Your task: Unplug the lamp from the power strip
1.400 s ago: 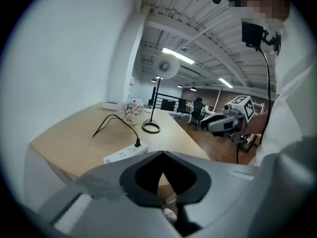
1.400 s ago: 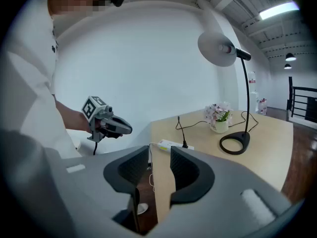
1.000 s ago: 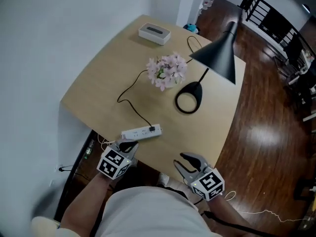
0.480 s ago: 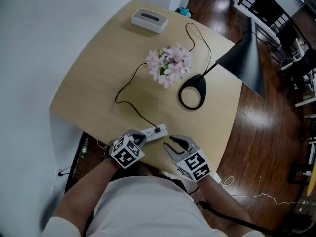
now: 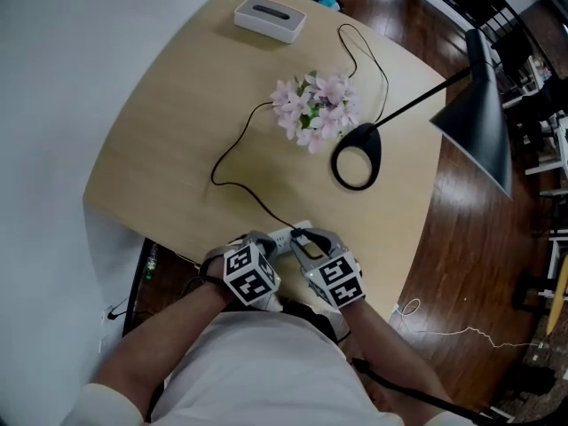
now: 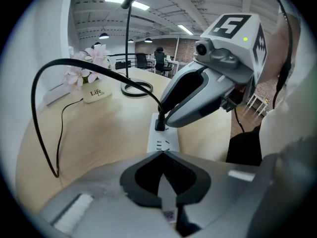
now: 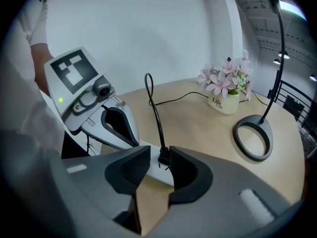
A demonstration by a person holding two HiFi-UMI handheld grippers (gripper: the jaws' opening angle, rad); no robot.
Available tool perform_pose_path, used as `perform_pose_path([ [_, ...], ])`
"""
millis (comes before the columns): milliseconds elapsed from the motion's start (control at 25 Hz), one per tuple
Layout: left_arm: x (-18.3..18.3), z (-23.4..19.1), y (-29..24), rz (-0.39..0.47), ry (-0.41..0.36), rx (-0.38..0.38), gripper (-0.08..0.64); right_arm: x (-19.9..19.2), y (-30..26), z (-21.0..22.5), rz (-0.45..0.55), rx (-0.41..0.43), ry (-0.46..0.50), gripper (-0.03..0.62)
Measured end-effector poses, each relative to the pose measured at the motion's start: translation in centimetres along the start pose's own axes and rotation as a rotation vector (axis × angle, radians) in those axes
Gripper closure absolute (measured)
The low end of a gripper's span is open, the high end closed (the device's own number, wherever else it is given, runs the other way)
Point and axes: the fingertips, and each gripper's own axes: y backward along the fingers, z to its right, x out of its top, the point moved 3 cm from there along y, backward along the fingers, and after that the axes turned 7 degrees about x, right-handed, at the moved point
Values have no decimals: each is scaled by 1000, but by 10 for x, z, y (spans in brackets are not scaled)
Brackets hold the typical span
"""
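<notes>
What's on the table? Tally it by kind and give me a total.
lamp: 1
power strip: 1
flower pot: 1
white box: 1
Total: 4

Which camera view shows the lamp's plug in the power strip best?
The left gripper view: the plug shows plainly, seated in the power strip. The right gripper view shows it partly behind a jaw; the head view shows it tiny and half covered.
</notes>
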Motion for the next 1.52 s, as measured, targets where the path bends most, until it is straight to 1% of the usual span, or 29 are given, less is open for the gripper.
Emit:
perform_pose_path([
  [40,0,0,0,-4,-5,-9,560,0,-1,2,1,-17,-7,478],
  [120,0,0,-1,-14,-16,-21,560,0,-1,5,4,-46,-18,526],
  [280,-1,-1,-3,-26,-23,-48,560,0,-4,6,-10,-88,-11,525],
  [360,-1,-1,-3,-24,-29,-60,560,-2,-7,6,-19,-108,-29,511],
  [480,-1,0,-3,-21,-54,-58,560,-3,-12,6,-32,-127,-39,509],
  [600,-1,0,-3,-23,-59,-59,560,-3,-15,8,-42,-146,-31,505],
  [840,-1,1,-4,-50,-59,-71,560,-3,-14,7,-48,-162,-32,509],
  [1040,-1,1,-5,-68,-86,-46,560,-1,-12,6,-49,-171,-37,523],
  [1280,2,2,-7,-108,-89,-73,560,-3,-9,6,-67,-166,-46,526],
  [1400,3,3,-7,-117,-127,-33,560,-3,-8,6,-69,-169,-53,526],
  [1480,3,4,-7,-117,-136,-17,560,7,-2,3,-36,-169,-35,526],
  [1520,2,4,-7,-121,-135,-20,560,20,4,0,-1,-171,-7,526],
])
